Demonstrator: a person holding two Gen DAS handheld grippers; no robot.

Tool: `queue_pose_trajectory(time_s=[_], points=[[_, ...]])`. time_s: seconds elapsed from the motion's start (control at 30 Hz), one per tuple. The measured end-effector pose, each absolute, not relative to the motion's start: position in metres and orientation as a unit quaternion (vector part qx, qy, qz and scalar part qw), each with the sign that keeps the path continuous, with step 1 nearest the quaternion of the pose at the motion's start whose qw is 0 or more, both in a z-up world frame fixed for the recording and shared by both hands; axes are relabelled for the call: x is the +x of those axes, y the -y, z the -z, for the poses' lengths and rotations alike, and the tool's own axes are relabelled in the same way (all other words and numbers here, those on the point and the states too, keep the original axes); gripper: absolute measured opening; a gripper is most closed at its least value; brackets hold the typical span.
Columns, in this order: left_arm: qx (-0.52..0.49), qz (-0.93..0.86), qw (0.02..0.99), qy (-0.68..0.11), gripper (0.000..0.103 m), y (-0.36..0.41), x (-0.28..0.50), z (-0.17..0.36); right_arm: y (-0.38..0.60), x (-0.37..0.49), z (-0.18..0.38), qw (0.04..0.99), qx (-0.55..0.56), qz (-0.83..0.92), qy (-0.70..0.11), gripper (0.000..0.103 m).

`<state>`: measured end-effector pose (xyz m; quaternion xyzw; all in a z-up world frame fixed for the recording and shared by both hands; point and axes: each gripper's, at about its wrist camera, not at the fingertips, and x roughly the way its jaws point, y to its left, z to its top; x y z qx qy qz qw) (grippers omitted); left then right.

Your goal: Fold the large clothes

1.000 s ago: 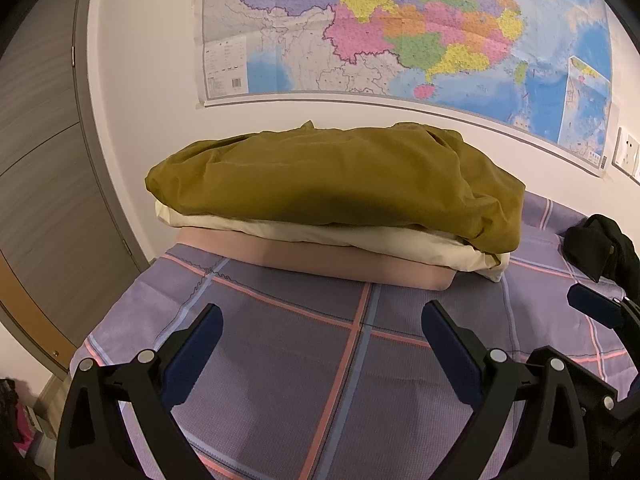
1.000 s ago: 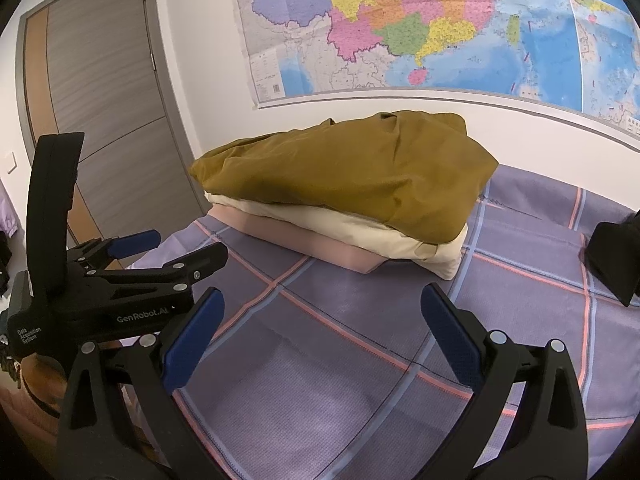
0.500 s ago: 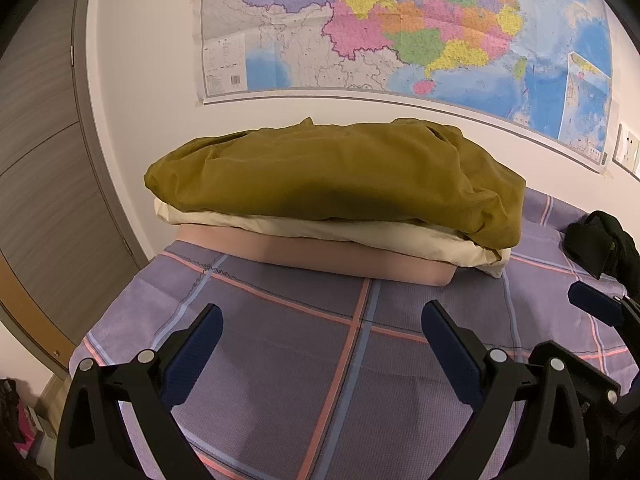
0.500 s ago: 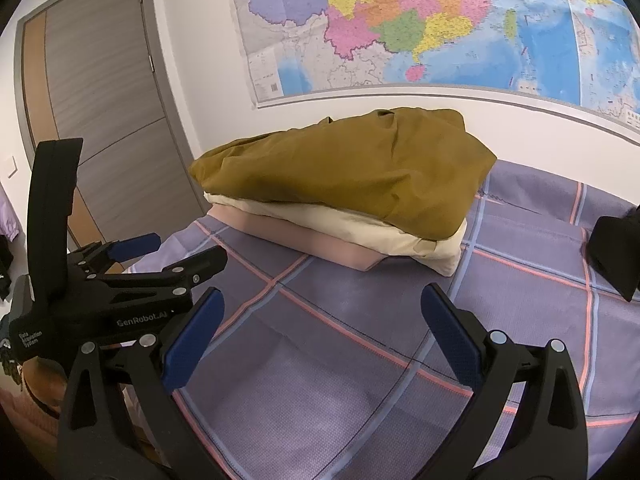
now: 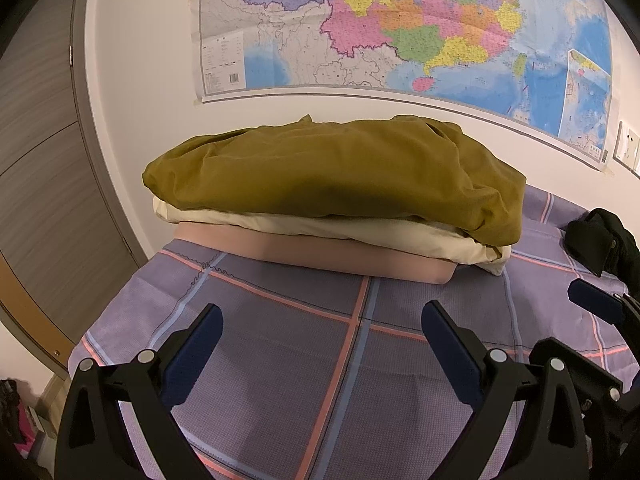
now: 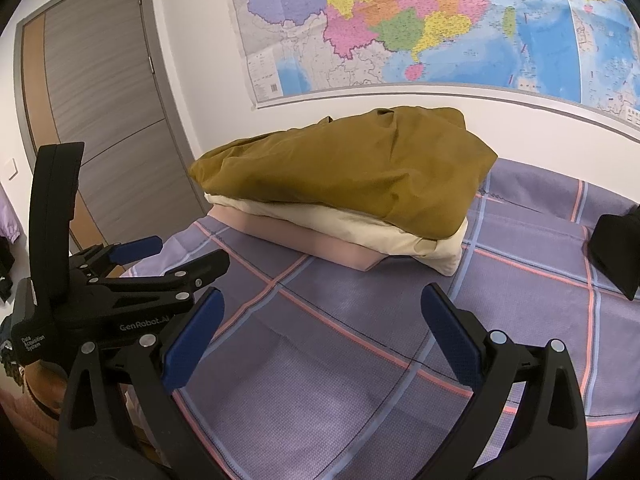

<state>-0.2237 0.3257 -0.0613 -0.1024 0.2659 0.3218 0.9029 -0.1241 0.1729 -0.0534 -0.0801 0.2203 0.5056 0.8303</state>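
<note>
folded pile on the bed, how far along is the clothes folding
Done: three folded items sit stacked by the wall, an olive garment on a cream one on a pink one. In hand: nothing; the left hand-held gripper and right hand-held gripper are both open over the bare plaid bedsheet. Left: a dark garment lies unfolded at the right, probably next.

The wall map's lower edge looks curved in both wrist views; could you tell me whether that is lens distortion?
Likely yes: in the left wrist view the map bows downward rightward; in the right wrist view its border and the door frame curve too, with dark fisheye corners.
</note>
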Motion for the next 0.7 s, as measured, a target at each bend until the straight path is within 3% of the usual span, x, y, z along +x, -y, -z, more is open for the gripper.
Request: queue_pose_trajectory(time_s=[0.7], points=[[-0.102,-0.318,0.903,-0.270,0.096,-0.3282,-0.2196,0.0640,-0.1738,-0.1242,0.0552,0.830,-0.080,-0.506,-0.222,0.097]])
